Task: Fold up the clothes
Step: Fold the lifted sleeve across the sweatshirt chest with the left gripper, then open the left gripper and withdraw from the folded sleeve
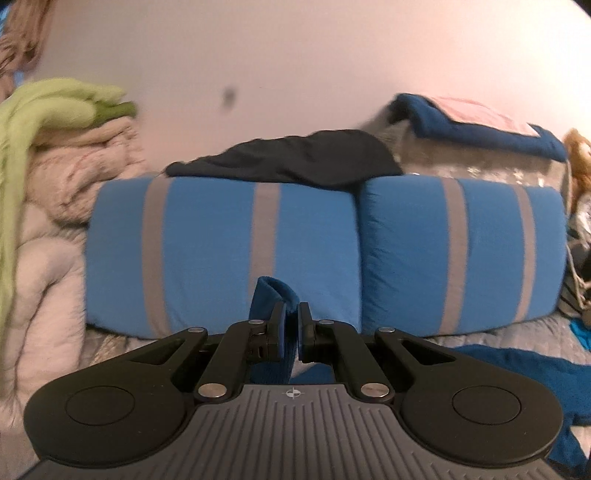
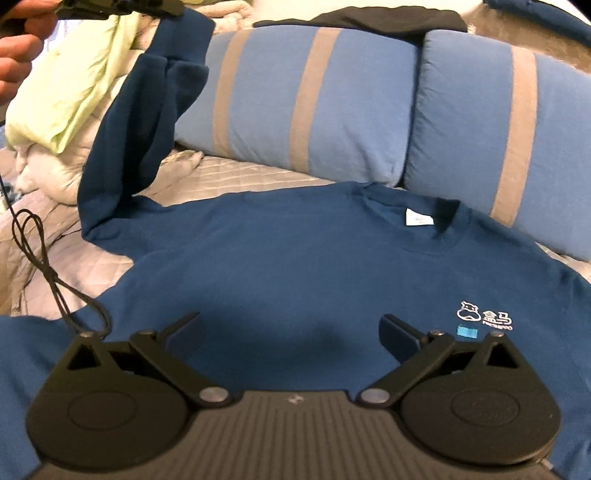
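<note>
A dark blue sweatshirt (image 2: pixel 295 251) lies front up on the quilted bed, collar and white label toward the pillows, a small white logo on its chest. Its left sleeve (image 2: pixel 147 110) is lifted off the bed and hangs from my left gripper (image 2: pixel 118 9) at the top left of the right wrist view, with a hand behind it. In the left wrist view that gripper (image 1: pixel 291 325) is shut on the sleeve cuff (image 1: pixel 271 295), which sticks up between the pads. My right gripper (image 2: pixel 291 332) hovers open over the sweatshirt's chest, nothing between its fingers.
Two blue pillows with grey stripes (image 1: pixel 221 251) (image 2: pixel 314 99) lie along the wall, a black garment (image 1: pixel 288 158) on top. A pile of beige bedding and a light green cloth (image 1: pixel 44 110) sits at the left. A thin black cord (image 2: pixel 40 258) loops down at the left.
</note>
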Demonstrator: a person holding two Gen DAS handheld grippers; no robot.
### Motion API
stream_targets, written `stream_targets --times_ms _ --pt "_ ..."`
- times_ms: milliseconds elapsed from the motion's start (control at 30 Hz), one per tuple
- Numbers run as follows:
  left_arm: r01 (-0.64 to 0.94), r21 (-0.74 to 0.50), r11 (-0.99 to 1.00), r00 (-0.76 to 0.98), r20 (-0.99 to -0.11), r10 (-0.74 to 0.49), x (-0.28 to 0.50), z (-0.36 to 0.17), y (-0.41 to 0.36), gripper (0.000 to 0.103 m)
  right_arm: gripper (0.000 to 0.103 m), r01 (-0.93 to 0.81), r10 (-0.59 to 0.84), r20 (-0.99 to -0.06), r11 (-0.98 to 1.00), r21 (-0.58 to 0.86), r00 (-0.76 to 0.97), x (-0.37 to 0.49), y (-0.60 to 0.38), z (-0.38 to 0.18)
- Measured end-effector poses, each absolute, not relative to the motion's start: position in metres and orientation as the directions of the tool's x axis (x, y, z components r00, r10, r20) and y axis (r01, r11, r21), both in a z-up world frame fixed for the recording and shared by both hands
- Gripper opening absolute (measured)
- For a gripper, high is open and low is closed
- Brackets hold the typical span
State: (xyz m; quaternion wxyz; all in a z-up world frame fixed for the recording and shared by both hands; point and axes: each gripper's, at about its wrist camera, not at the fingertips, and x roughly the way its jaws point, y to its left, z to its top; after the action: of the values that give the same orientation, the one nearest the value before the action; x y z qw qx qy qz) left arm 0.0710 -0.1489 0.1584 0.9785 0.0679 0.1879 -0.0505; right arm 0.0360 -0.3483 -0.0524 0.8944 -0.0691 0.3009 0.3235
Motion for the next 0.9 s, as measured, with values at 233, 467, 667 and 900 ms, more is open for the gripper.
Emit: stream_targets --times_ms 233,467,667,900 --pt "0.237 0.182 0.954 0.914 -0.376 -0.155 0.075 0.156 -0.204 0.006 0.103 -0.630 0.542 -0.584 0.774 0.065 0.605 0.034 -0.347 -0.052" --pt "0.361 0.220 0.906 0.877 -0.410 -0.249 0.075 0.143 -0.249 0.008 0.103 -0.629 0.541 -0.586 0.775 0.068 0.604 0.035 -0.346 -0.053" --pt "0.436 0.212 0.875 0.854 -0.404 -0.327 0.067 0.139 -0.259 0.052 0.103 -0.624 0.539 -0.590 0.778 0.074 0.601 0.036 -0.345 -0.053" --pt "0.387 0.203 0.900 0.870 -0.404 -0.283 0.061 0.145 -0.223 0.066 0.103 -0.624 0.535 -0.595 0.778 0.070 0.600 0.036 -0.344 -0.054"
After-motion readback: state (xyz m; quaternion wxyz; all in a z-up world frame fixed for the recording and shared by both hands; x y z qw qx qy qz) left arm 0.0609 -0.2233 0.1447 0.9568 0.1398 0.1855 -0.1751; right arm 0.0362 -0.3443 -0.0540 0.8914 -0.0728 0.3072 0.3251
